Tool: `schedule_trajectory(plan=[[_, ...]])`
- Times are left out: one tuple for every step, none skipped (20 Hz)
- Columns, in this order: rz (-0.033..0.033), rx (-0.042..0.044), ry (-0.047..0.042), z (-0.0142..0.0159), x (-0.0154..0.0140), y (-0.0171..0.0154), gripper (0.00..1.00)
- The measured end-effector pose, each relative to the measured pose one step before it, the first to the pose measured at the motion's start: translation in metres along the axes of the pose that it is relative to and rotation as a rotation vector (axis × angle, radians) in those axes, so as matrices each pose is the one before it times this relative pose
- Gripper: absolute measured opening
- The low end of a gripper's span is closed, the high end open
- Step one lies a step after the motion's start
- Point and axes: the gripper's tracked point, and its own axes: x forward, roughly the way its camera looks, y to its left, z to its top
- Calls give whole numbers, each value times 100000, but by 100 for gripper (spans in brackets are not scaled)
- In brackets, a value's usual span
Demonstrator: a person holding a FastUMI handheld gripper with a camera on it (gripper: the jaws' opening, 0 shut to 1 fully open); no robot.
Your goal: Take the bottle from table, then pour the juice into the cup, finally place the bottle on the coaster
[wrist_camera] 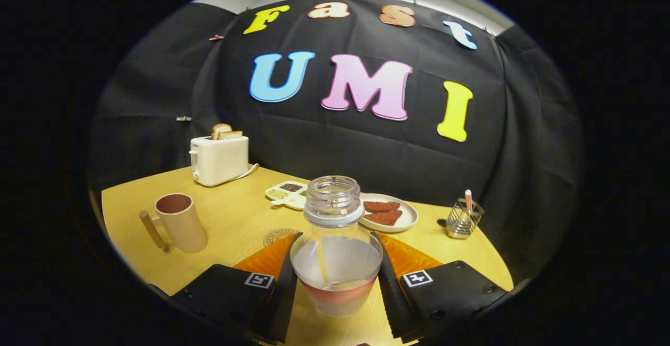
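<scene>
While the jaws point(335, 278) stood on either side of the bottle point(335, 246), both fingers lay against its clear body and pinched it, the bottle upright between them with its mouth uncapped and some pale liquid in its lower part. Each finger carried a small square black-and-white marker; no brand or wording could be read on the bottle. Just ahead of the jaws, partly hidden by one finger, lay the round coaster point(276, 236), its rim lettering too small to read. Beyond and off to the left stood the cup point(180, 222) with its wooden handle, well apart from the bottle. Farther off on the wooden surface point(235, 220) were a toaster point(219, 159) with bread, a divided dish point(287, 193), a plate point(388, 213) and a wire holder point(463, 219).
</scene>
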Motion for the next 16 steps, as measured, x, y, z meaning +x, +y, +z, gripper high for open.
schedule_trajectory(plan=[[2248,-3209,-495,714,219,630,74],[1734,-2943,-285,520,225,665,73],[1675,-2545,-352,540,228,568,73],[1793,-3076,-450,680,320,675,73],[2102,-3309,-701,686,281,726,74],[2298,-3264,-660,648,357,915,74],[2199,-3095,-732,682,306,785,73],[2250,-3118,-767,617,346,845,73],[2296,-3061,-493,613,417,907,73],[2121,-3362,-433,559,388,894,73],[1896,-3639,-236,430,559,781,73],[1833,-3922,-256,439,629,781,73],[1379,-3754,-499,401,558,633,73],[1385,-3921,-278,395,739,709,73],[789,-2834,-266,195,471,379,73],[1169,-3502,131,64,621,729,73]])
